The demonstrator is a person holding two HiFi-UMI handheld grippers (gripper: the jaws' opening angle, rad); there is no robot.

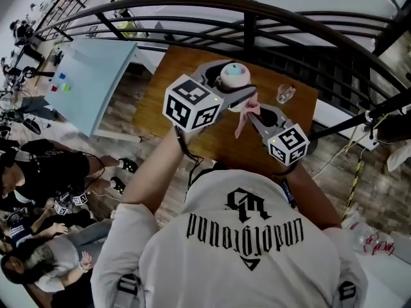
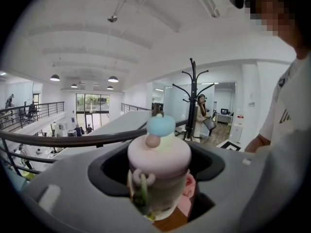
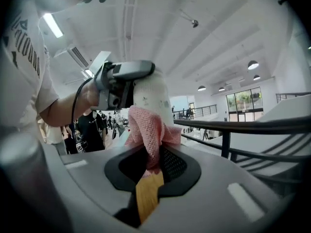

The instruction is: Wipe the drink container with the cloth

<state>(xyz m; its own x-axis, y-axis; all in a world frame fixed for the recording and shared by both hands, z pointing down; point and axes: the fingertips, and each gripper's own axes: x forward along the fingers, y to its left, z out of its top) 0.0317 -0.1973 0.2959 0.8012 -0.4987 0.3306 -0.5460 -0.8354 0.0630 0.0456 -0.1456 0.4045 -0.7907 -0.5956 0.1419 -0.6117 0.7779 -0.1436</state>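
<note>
Container [image 1: 235, 76] one, cloth [image 1: 244, 122] one, perhaps one glass [image 1: 285, 94].

The left gripper [image 2: 160, 195] hides the base of the drink container [image 2: 159, 152] and most of the cloth [image 2: 186, 194] behind it. Right of the container, a clear object [image 1: 285, 94] is too small to identify.

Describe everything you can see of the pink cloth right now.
The cloth is pink with an open mesh weave, soft-looking and bunched into folds. The right tool is shut on it; the folds beyond the jaws press against the side of the pale bottle. A loose end hangs down above the wooden table.
</note>
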